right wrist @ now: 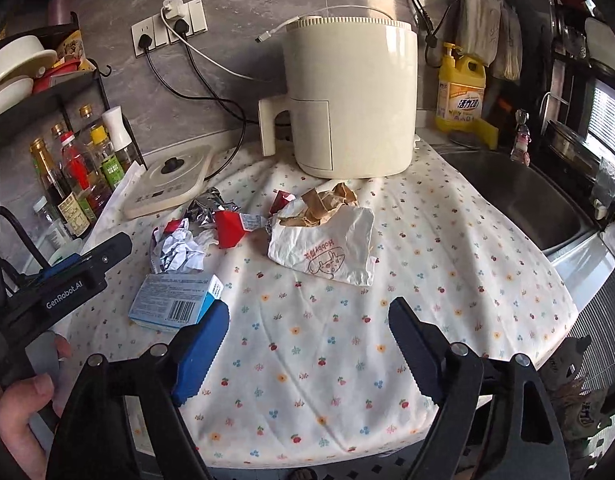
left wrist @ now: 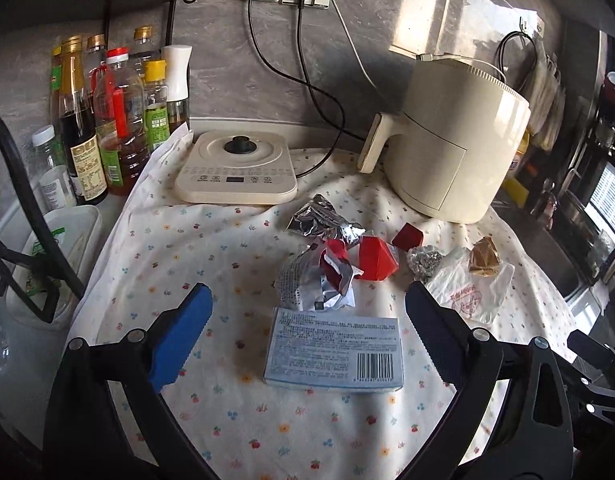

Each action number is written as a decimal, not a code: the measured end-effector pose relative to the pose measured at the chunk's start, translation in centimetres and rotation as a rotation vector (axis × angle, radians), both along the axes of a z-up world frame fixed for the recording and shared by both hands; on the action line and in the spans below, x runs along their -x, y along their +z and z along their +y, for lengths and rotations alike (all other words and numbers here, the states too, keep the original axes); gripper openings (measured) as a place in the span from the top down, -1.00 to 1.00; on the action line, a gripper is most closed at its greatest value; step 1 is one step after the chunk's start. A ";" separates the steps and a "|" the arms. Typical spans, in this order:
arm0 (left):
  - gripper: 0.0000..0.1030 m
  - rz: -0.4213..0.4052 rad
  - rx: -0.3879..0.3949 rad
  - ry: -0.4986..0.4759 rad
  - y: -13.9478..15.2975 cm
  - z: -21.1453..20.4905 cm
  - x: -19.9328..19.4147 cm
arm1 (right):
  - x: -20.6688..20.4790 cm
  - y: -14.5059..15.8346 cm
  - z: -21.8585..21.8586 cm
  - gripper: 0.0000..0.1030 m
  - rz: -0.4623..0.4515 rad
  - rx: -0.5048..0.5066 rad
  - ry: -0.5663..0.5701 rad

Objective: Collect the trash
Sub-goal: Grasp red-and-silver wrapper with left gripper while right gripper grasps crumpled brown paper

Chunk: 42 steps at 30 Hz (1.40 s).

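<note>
Trash lies on a flower-print cloth [left wrist: 187,248]: a pale blue box [left wrist: 335,350] [right wrist: 175,298], a crumpled white and red wrapper [left wrist: 315,276] [right wrist: 179,250], a red carton [left wrist: 373,258] [right wrist: 227,228], silver foil [left wrist: 323,216] [right wrist: 205,206], and a white paper bag [left wrist: 471,288] [right wrist: 327,244] with brown paper in it. My left gripper [left wrist: 307,328] is open, and the blue box lies in line between its fingers, untouched. My right gripper [right wrist: 307,344] is open over bare cloth, the paper bag just ahead of it. The left gripper's body [right wrist: 67,280] shows at the left.
A cream air fryer [right wrist: 347,100] and a flat cooker base [left wrist: 235,168] stand at the back. Sauce bottles [left wrist: 107,120] and a plastic tub [left wrist: 67,248] crowd the left. A steel sink [right wrist: 527,200] lies to the right, with a yellow soap bottle [right wrist: 461,88] behind it.
</note>
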<state>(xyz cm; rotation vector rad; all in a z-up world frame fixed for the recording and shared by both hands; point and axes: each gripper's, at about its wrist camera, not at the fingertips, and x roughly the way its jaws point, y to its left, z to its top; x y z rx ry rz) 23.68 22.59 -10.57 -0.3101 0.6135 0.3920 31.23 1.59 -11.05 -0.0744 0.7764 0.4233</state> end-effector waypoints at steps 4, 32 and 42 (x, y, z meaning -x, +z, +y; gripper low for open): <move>-0.83 0.015 0.020 -0.001 -0.8 0.7 -1.8 | -1.5 -0.4 0.8 -0.50 0.005 0.017 0.002; 0.65 -0.056 0.064 0.074 0.8 4.3 -2.7 | -8.0 -0.7 3.9 -0.26 0.040 -0.006 0.003; 0.65 -0.053 0.073 0.072 0.1 6.1 -2.2 | -9.8 -2.8 5.5 0.73 0.084 0.002 -0.007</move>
